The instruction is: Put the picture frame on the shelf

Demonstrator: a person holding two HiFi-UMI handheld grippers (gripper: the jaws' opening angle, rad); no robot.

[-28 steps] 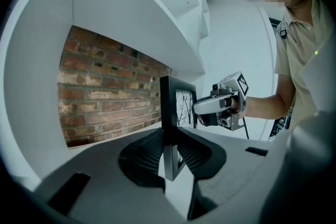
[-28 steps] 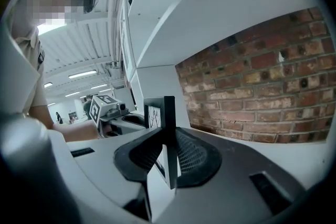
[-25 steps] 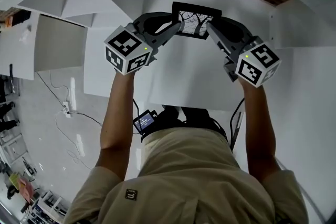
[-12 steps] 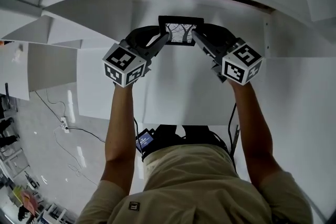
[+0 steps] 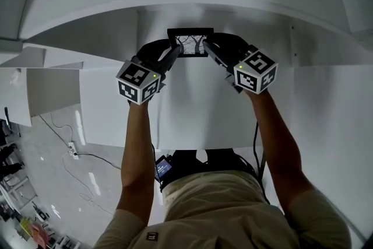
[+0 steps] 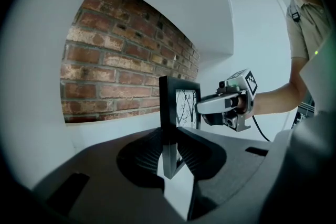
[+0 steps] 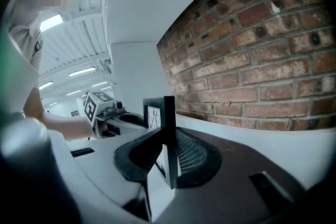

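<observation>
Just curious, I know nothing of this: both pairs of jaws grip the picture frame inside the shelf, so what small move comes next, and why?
Probably ease the picture frame down onto the shelf board: left gripper and right gripper pinch its side edges, upright, before the brick wall.

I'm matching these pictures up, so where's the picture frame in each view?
Head view: picture frame, top centre.
Left gripper view: picture frame centre, edge-on between the jaws.
Right gripper view: picture frame centre, edge-on between the jaws.
Shared landmark: brick wall behind it in both gripper views; absent from the head view.
</observation>
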